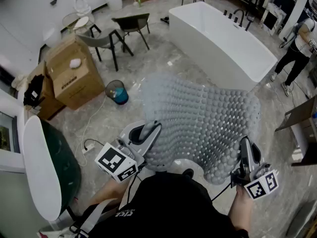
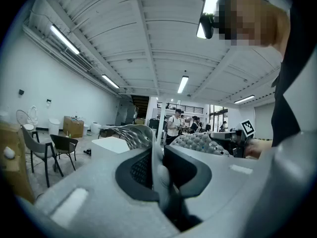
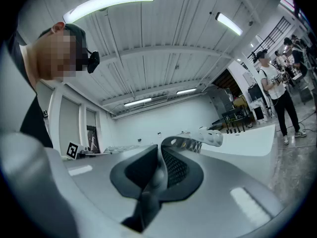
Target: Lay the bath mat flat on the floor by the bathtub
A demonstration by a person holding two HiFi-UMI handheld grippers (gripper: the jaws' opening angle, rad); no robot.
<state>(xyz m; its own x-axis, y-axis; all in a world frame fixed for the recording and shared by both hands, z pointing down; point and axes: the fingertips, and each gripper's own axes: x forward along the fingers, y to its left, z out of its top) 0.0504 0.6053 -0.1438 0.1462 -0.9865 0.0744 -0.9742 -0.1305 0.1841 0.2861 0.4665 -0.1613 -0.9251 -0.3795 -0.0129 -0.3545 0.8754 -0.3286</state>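
A grey bath mat (image 1: pixel 203 123) covered in round bumps hangs spread out in the air in front of me, between both grippers. My left gripper (image 1: pixel 151 133) is shut on the mat's near left edge, and my right gripper (image 1: pixel 245 150) is shut on its near right corner. In the left gripper view a thin fold of the mat (image 2: pixel 157 157) is pinched between the jaws. The right gripper view shows the mat's edge (image 3: pixel 161 167) clamped the same way. The white bathtub (image 1: pixel 223 43) stands on the marble floor beyond the mat, at the upper right.
An open cardboard box (image 1: pixel 74 76) and a teal waste bin (image 1: pixel 117 92) stand to the left. Two dark chairs (image 1: pixel 106 41) are behind them. A power strip with its cable (image 1: pixel 89 148) lies on the floor at the left. A person (image 1: pixel 297 48) stands at the far right.
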